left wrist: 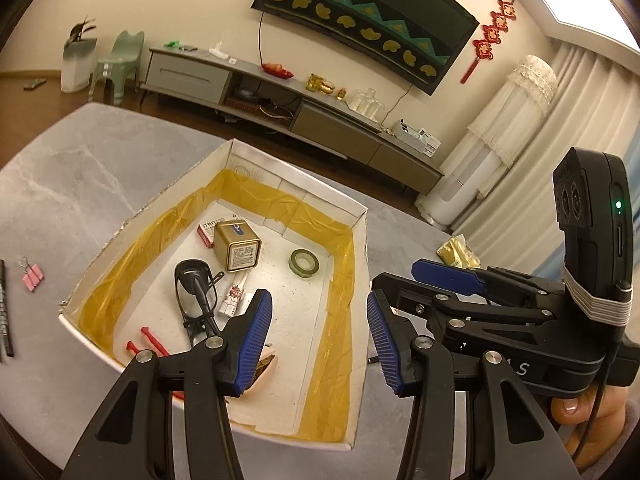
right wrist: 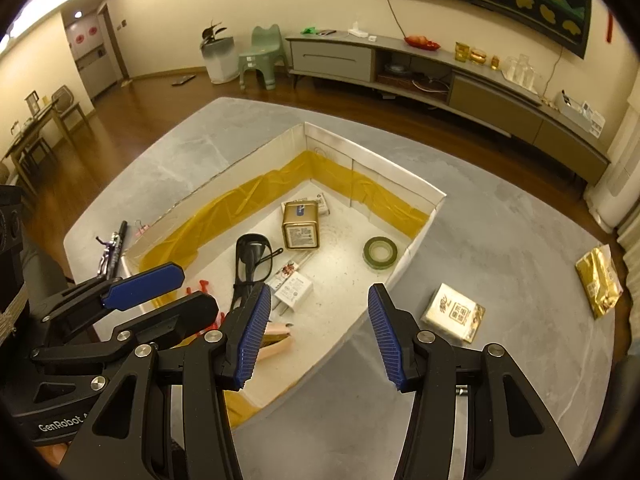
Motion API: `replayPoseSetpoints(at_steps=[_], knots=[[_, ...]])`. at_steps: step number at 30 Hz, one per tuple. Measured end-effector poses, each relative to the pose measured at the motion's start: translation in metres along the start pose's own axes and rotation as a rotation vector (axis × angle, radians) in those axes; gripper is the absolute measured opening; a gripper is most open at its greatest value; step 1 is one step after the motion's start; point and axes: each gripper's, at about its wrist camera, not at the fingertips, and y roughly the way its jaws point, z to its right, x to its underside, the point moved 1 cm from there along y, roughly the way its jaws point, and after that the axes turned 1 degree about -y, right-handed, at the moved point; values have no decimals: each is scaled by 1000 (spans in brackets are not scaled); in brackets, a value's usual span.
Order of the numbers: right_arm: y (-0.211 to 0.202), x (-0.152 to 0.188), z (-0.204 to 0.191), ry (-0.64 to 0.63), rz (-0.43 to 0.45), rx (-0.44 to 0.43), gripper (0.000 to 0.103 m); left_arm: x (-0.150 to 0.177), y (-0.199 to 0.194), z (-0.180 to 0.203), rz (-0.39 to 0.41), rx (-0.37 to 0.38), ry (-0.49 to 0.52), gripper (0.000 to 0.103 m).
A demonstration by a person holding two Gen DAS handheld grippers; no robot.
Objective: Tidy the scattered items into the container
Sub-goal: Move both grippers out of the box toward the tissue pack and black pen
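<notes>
A: Nearest the lens, left gripper: ribbed blue pads, jaws spread wide, nothing between them. It hangs over the near right part of the box.

B: Right gripper?

A: Same, jaws released and empty, over the box's near right wall. Judgement: between picks; several things are in, some are not.

B: Left to right, what remains out?

A: On the grey marbled counter, left of the box: dark pen, pink binder clip. Right of it: white tissue pack, soft and squarish, then crinkled gold foil packet near the edge.

B: Inside?

A: Black glasses, gold square tin, green tape roll, white charger. Cardboard walls, yellow tape lining.

B: Next move?

A: Likely the tissue pack, just beside the right gripper; it should compress, so close across its narrow side.
</notes>
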Motion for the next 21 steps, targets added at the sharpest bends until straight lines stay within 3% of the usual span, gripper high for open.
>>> replayPoseSetpoints(at_steps=[12,21], knots=[[-28,33,17,69,49,-33,54,20,-17,36,14,-2,94,50],[-40,77,67,200,80,-33,54,44,-1,81,-36,69,195,50]])
